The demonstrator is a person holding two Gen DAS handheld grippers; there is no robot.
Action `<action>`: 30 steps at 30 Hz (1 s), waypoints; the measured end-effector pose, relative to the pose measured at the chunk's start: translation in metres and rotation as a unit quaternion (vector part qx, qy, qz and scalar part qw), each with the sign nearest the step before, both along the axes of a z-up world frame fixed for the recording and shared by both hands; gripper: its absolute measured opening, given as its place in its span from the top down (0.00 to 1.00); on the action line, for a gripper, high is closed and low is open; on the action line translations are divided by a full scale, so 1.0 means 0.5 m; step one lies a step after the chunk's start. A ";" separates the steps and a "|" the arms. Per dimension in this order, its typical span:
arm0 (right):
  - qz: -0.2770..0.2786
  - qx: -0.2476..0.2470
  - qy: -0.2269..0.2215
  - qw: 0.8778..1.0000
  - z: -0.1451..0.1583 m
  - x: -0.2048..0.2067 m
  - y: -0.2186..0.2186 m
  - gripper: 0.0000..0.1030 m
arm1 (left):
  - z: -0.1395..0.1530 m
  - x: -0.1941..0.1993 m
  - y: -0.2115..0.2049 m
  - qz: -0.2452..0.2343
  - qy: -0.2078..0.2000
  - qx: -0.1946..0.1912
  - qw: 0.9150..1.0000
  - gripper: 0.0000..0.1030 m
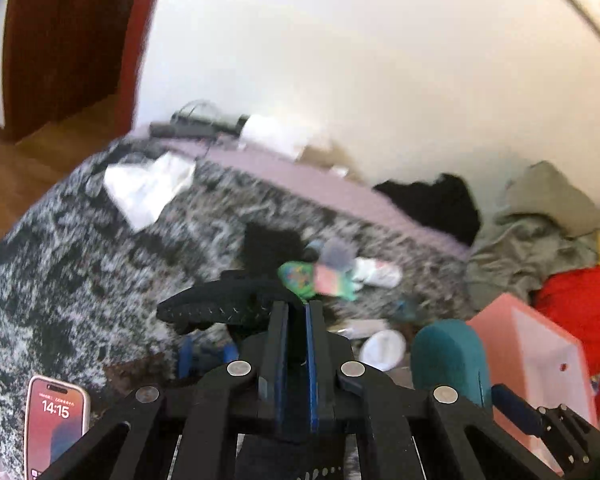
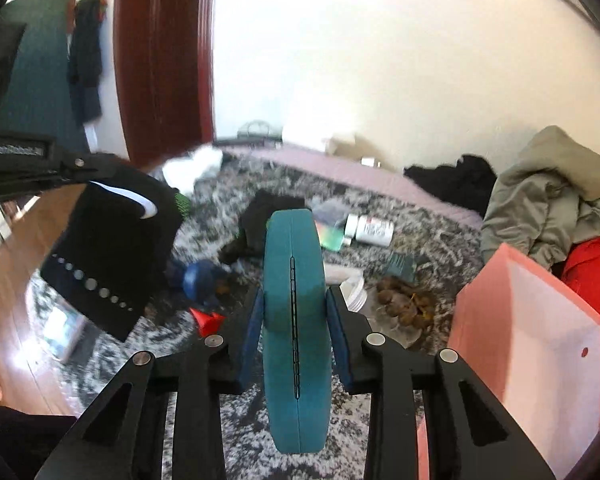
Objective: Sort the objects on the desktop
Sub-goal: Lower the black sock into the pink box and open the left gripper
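1. Left wrist view: the left hand-held gripper point(image 1: 296, 308), bottom centre, has its jaws pressed nearly together on a black sock point(image 1: 216, 304) that drapes leftward. A phone point(image 1: 54, 424) lies lower left on the speckled blanket point(image 1: 60, 260).
2. Right wrist view: the right hand-held gripper point(image 2: 294, 308) clamps an upright teal case point(image 2: 294, 320) at centre; a pink bin point(image 2: 540, 344) stands lower right, and a white pill bottle point(image 2: 370, 230) lies beyond.

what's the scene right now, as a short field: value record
left gripper: shut on black sock, held above the blanket
right gripper: shut on teal case, held on edge
surface: grey mottled blanket
bin: pink box, open, at right
loose items: white bottle, phone
clothes pile: olive jacket
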State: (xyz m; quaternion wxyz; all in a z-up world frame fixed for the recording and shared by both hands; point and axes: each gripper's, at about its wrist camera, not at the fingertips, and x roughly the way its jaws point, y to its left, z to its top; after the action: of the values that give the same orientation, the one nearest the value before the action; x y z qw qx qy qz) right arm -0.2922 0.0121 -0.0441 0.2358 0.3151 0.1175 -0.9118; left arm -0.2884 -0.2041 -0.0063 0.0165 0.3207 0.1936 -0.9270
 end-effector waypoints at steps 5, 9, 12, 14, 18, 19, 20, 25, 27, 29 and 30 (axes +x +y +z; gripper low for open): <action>0.002 -0.015 0.039 0.999 0.069 0.079 0.048 0.67 | 0.049 0.035 0.069 -0.033 0.028 -0.009 0.999 0.97; -0.005 -0.024 0.064 0.998 0.105 0.139 0.093 0.67 | 0.090 0.060 0.148 -0.071 0.053 -0.014 0.996 0.97; -0.019 -0.034 0.079 0.996 0.131 0.179 0.137 0.67 | 0.121 0.077 0.219 -0.105 0.075 -0.018 0.991 0.97; -0.036 -0.040 0.090 0.994 0.146 0.202 0.173 0.67 | 0.139 0.086 0.271 -0.131 0.088 -0.018 0.987 0.97; -0.087 -0.049 0.115 0.988 0.172 0.238 0.262 0.68 | 0.161 0.093 0.377 -0.187 0.106 -0.011 0.977 0.97; -0.102 -0.049 0.120 0.986 0.177 0.243 0.284 0.68 | 0.164 0.092 0.403 -0.201 0.109 -0.008 0.974 0.97; -0.118 -0.050 0.125 0.984 0.182 0.248 0.309 0.68 | 0.166 0.090 0.428 -0.214 0.112 -0.005 0.970 0.97; -0.203 -0.036 0.164 0.965 0.198 0.266 0.425 1.00 | 0.153 0.036 0.552 -0.265 0.107 0.014 0.958 0.97; -0.227 -0.019 0.168 0.959 0.189 0.243 0.462 1.00 | 0.118 -0.011 0.613 -0.286 0.085 0.010 0.954 0.97; -0.256 -0.008 0.148 0.955 0.156 0.190 0.510 1.00 | 0.060 -0.059 0.666 -0.303 0.039 -0.002 0.952 0.97; -0.266 -0.008 0.135 0.954 0.136 0.165 0.531 1.00 | 0.028 -0.081 0.689 -0.309 0.013 -0.008 0.951 0.97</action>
State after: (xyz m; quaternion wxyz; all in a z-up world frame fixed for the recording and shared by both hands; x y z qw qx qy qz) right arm -0.2098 0.2777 0.0240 -0.0312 0.2074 0.0527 -0.9763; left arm -0.3287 0.1406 0.0075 -0.2710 0.3531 0.0775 -0.8921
